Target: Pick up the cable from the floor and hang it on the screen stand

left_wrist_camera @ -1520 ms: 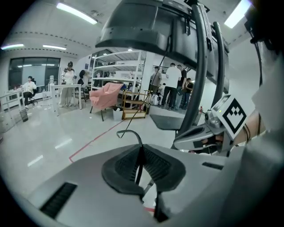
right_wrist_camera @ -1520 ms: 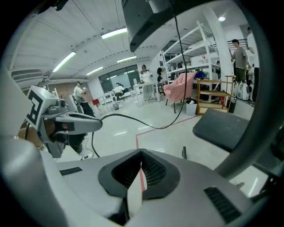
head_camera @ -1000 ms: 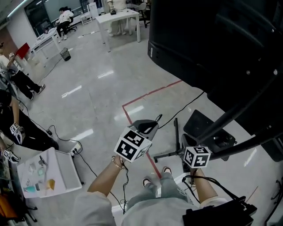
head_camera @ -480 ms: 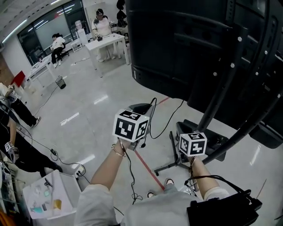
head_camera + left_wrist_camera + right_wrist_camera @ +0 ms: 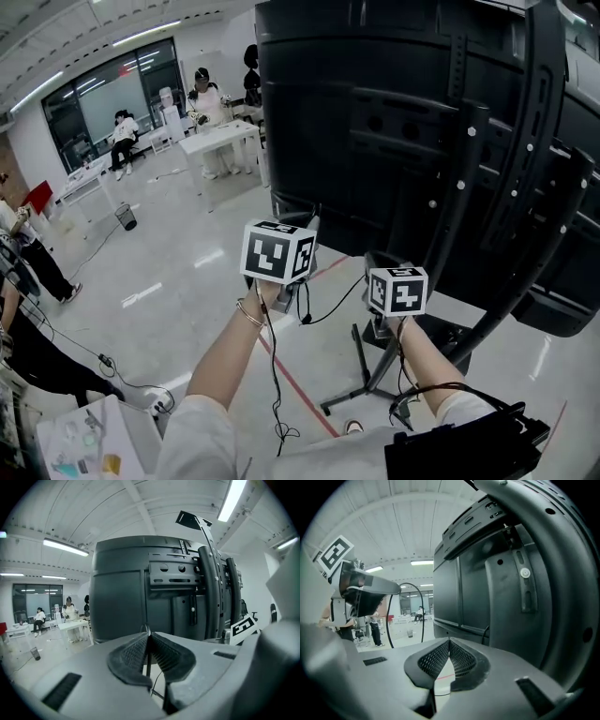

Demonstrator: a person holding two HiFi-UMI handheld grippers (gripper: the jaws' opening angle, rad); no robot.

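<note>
Head view: 2 claws clamp 1 cable (image 5: 387, 620), left claw (image 5: 149, 636) and right claw (image 5: 449, 641).

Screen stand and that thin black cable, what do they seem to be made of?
The screen stand looks like black painted metal tubing with a satin sheen and pale screw heads along it, though metal is a guess. The cable is thin and black, probably plastic or rubber sheathed, since it bends in a smooth arch.

White table (image 5: 220, 139) — black bin (image 5: 125, 217), apart
</note>
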